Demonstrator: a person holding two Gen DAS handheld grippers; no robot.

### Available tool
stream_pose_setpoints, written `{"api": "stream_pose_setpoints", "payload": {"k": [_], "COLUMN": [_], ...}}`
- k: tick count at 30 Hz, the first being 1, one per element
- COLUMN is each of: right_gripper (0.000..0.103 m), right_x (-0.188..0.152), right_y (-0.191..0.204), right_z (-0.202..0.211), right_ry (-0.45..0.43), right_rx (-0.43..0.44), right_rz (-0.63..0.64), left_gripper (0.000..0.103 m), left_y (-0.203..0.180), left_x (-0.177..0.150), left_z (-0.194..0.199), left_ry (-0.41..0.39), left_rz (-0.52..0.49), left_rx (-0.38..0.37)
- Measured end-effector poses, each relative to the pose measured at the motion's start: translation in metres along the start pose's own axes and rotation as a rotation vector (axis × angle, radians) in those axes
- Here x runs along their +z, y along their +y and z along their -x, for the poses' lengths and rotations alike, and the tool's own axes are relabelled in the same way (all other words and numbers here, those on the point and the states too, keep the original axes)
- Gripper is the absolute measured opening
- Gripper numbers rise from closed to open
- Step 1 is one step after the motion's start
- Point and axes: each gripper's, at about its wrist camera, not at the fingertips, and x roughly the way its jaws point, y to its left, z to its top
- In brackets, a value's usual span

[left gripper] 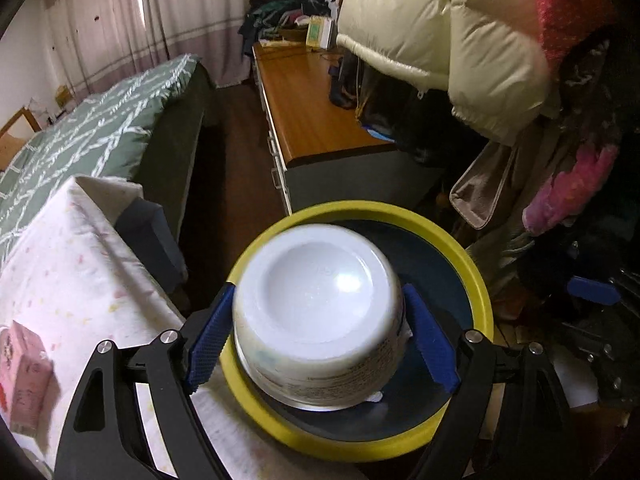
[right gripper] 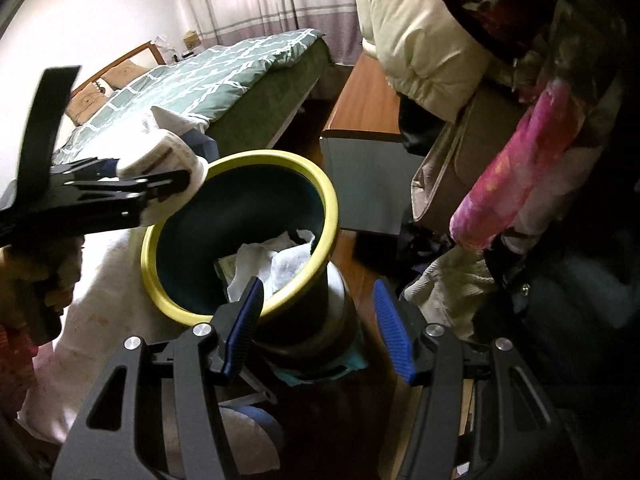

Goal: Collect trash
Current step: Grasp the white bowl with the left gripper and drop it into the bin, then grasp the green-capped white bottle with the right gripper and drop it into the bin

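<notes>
A white paper cup (left gripper: 320, 300) hangs bottom-up and blurred between the blue pads of my left gripper (left gripper: 318, 288), right over the mouth of the yellow-rimmed dark bin (left gripper: 476, 280). The pads stand wide, and a thin dark gap shows at the right one. From the right wrist view the cup (right gripper: 160, 160) and the left gripper (right gripper: 176, 184) sit at the bin's (right gripper: 332, 208) upper left rim. Crumpled white tissue (right gripper: 280, 264) lies inside. My right gripper (right gripper: 317, 282) is open low beside the bin, its left finger overlapping the rim and its right pad apart from the wall.
A cloth-covered table (left gripper: 60, 260) with a pink box (left gripper: 24, 372) borders the bin on the left. A green bed (left gripper: 80, 140) and a wooden cabinet (left gripper: 312, 112) lie beyond. Hanging jackets (left gripper: 440, 40) and clothes crowd the right. A hand (right gripper: 24, 272) holds the left gripper.
</notes>
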Motion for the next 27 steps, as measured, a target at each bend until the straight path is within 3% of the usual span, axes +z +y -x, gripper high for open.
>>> {"api": "stream_pose_setpoints", "payload": {"k": [1,5,9,14,19,24,27], "right_gripper": [0.055,0.055,0.057,0.057,0.058,0.058,0.058], "right_x": [0.0,-0.001,-0.002,-0.001,-0.002,-0.002,0.0], "right_y": [0.001,0.008,0.021,0.046,0.083,0.134,0.162], "right_z": [0.0,0.003,0.003,0.001,-0.008,-0.014,-0.011], "right_ry": [0.001,0.004,0.006,0.008,0.032,0.049,0.043], "right_rx": [0.0,0.004,0.018,0.055,0.106,0.16,0.189], "right_rz": [0.002,0.015,0.038,0.078,0.132,0.212,0.255], "left_gripper": [0.095,0.095,0.095,0.098,0.098,0.098,0.098], "left_y": [0.002,0.012,0.028,0.059,0.094,0.139,0.159], "left_x": [0.0,-0.005,-0.024,-0.075,-0.141,-0.219,-0.253], "left_z": [0.0,0.025,0.079,0.158,0.22,0.281,0.302], "left_ry": [0.001,-0.036,-0.099,-0.179,-0.22,-0.238,-0.233], "left_rz": [0.016,0.057,0.083,0.164,0.269,0.421,0.492], "left_rx": [-0.001,-0.007,0.02,0.072,0.192,0.376,0.419]}}
